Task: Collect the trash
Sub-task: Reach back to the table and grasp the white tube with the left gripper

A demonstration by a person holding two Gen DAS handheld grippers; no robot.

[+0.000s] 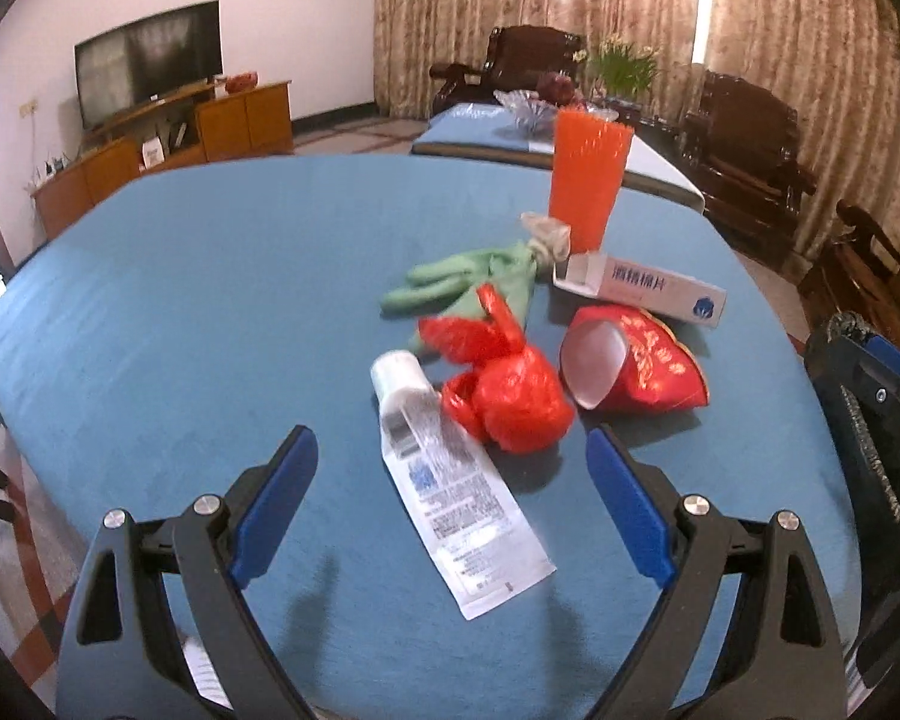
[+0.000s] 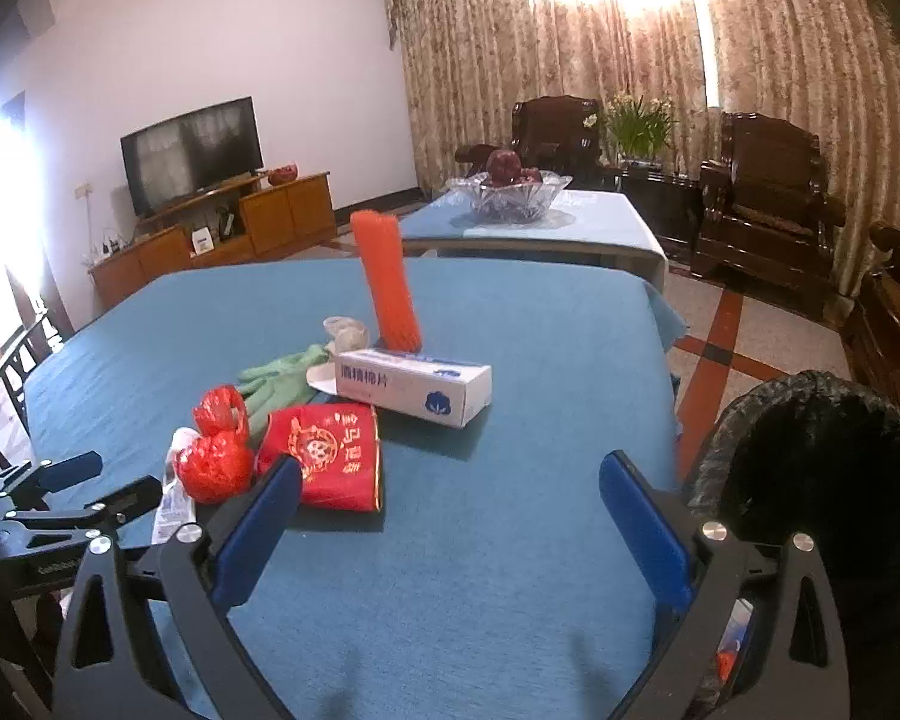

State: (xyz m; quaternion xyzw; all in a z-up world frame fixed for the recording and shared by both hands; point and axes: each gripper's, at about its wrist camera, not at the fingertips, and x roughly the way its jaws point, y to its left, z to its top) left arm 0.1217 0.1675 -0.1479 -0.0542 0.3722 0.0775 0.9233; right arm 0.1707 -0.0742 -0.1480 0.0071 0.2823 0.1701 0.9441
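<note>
A pile of trash lies on the blue table (image 1: 180, 312). Nearest is a white squeeze tube (image 1: 444, 480), lying between the spread blue fingers of my open left gripper (image 1: 450, 444), untouched. Behind it sit a knotted red plastic bag (image 1: 504, 402), a tipped red paper cup (image 1: 636, 366), a white box (image 1: 642, 288), a green glove (image 1: 468, 282) and an upright orange straw bundle (image 1: 588, 180). My right gripper (image 2: 450, 468) hangs open over bare cloth, its left finger just in front of the red cup (image 2: 330, 456). The white box (image 2: 414, 384) and red bag (image 2: 216, 450) lie beyond.
A bin lined with a black bag (image 2: 810, 468) stands off the table's right edge, beside my right gripper. A second table with a glass fruit bowl (image 2: 510, 198) is behind. Dark wooden armchairs (image 2: 762, 198) line the curtained wall. A TV (image 2: 192, 150) sits on a cabinet at left.
</note>
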